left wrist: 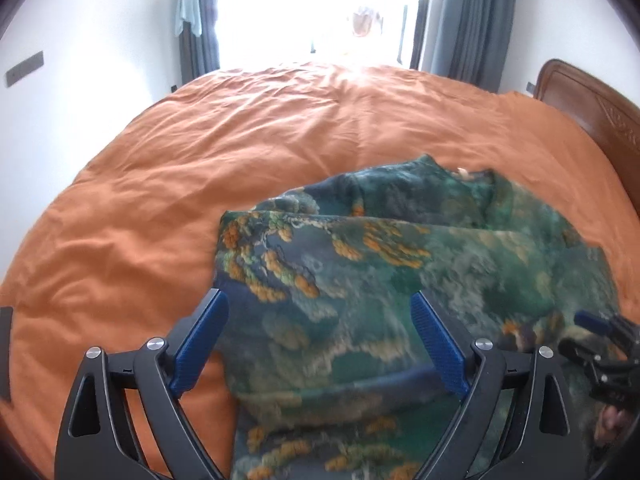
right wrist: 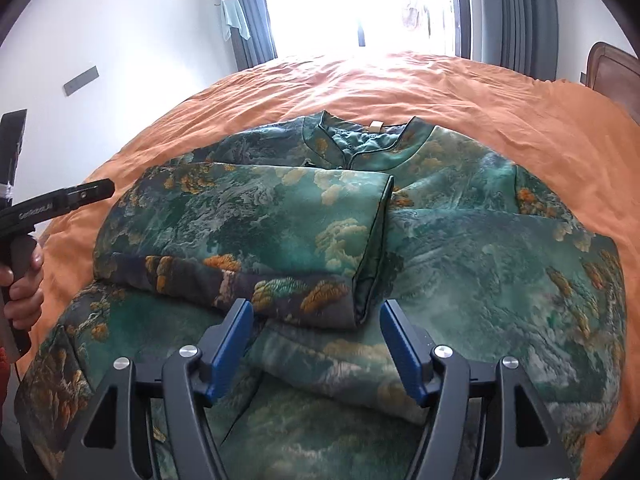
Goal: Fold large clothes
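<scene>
Open right tool (right wrist: 316, 344), green landscape-print jacket (right wrist: 460, 264), sleeve folded

left gripper (left wrist: 320, 336): black frame | blue ribbed pads (left wrist: 202, 340) | silver screws

Premises: domestic bedroom. Evidence: large bed (left wrist: 280, 128) under rumpled orange cover (right wrist: 460, 92), filling most of both views. Carved dark wooden headboard (left wrist: 592, 100) at one end. Bright window or glazed door (left wrist: 320, 8) beyond bed, flanked by grey floor-length curtains (left wrist: 468, 20). Pale blue towel (left wrist: 188, 12) hanging on stand beside curtain. Plain white walls (left wrist: 100, 32); grey plate (right wrist: 81, 80) mounted on wall. Laundry hanging outside window (left wrist: 364, 20).
</scene>
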`<action>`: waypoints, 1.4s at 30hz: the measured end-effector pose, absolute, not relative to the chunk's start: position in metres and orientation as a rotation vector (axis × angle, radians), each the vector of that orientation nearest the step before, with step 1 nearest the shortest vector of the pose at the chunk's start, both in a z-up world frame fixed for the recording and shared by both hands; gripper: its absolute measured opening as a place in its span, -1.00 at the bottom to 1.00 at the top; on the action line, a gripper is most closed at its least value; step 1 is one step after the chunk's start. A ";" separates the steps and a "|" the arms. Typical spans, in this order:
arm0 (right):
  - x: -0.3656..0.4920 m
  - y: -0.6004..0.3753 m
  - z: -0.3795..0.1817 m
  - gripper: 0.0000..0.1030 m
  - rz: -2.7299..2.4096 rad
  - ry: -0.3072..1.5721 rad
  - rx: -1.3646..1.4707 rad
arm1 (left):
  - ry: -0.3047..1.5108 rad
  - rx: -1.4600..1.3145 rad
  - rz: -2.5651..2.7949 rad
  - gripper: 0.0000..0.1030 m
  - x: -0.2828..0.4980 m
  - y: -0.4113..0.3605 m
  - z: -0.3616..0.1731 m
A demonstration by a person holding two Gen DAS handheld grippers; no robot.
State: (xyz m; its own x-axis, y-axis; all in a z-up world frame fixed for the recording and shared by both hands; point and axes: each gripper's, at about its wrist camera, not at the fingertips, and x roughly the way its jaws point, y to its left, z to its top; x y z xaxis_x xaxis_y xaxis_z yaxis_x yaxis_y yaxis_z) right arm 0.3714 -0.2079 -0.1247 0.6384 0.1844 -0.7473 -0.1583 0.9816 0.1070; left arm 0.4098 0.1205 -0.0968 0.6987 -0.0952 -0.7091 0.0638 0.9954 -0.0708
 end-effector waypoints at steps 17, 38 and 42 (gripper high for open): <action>0.198 -0.256 -0.051 0.55 0.084 0.666 -0.095 | 0.666 -0.021 -0.153 0.89 0.240 0.084 -0.057; 0.129 -0.305 -0.071 0.56 -0.045 0.656 -0.042 | 0.704 0.042 -0.031 0.90 0.194 0.101 -0.080; 0.119 -0.346 -0.079 0.56 -0.079 0.727 -0.008 | 0.773 0.008 0.026 0.92 0.195 0.149 -0.092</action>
